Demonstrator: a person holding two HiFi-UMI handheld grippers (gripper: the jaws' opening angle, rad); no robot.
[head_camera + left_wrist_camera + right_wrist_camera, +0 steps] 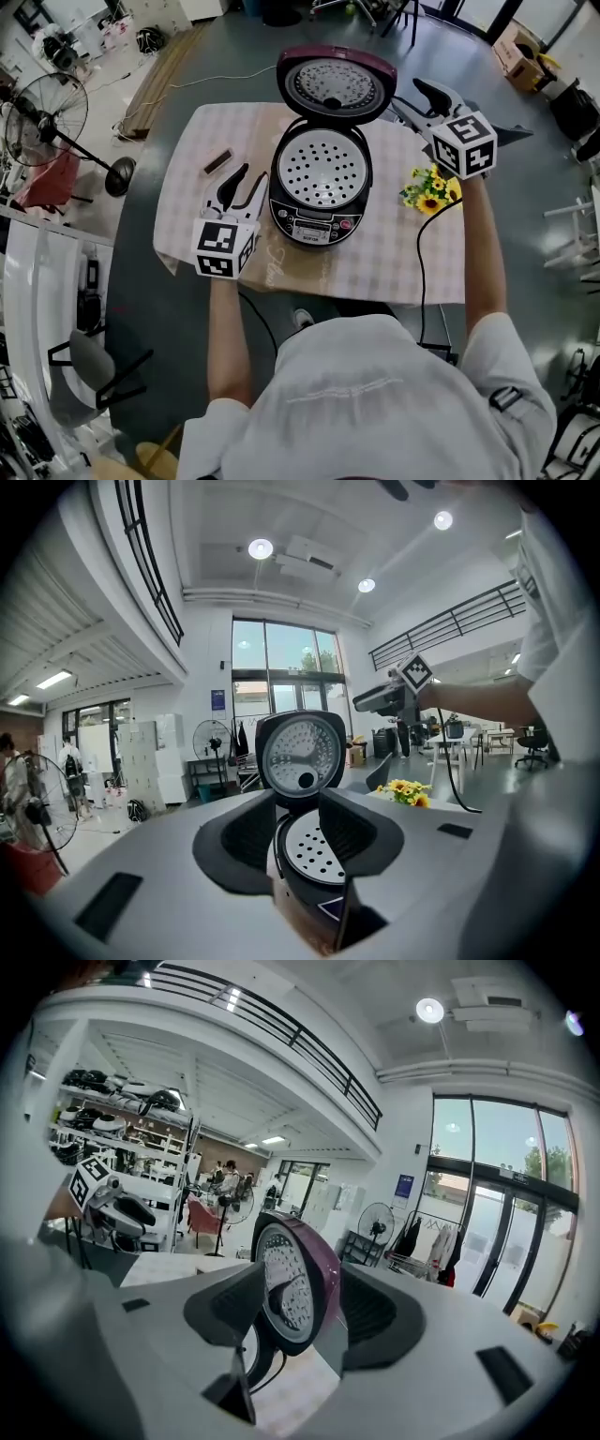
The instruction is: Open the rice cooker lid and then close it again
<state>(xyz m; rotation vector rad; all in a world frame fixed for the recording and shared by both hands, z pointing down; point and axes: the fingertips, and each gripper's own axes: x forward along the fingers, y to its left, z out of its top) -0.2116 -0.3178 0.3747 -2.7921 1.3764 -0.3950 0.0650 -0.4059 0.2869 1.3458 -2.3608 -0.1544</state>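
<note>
At the near left of the pale checked-cloth bench point(394, 253), the left gripper point(249, 178) sits just beside the black-and-silver rice cooker point(321, 178), jaws apart and holding nothing. Farther back, the cooker's round maroon lid point(336, 84) stands upright on its hinge, so the opening half looks done. At the far right, the right gripper point(417, 97) has its jaws spread wide and lined up on the lid's edge without pinching it, so lowering the lid until it latches remains.

Clothed table point(394, 272), rice cooker point(321, 187), sunflowers point(429, 190), dark bar point(217, 161)
</note>
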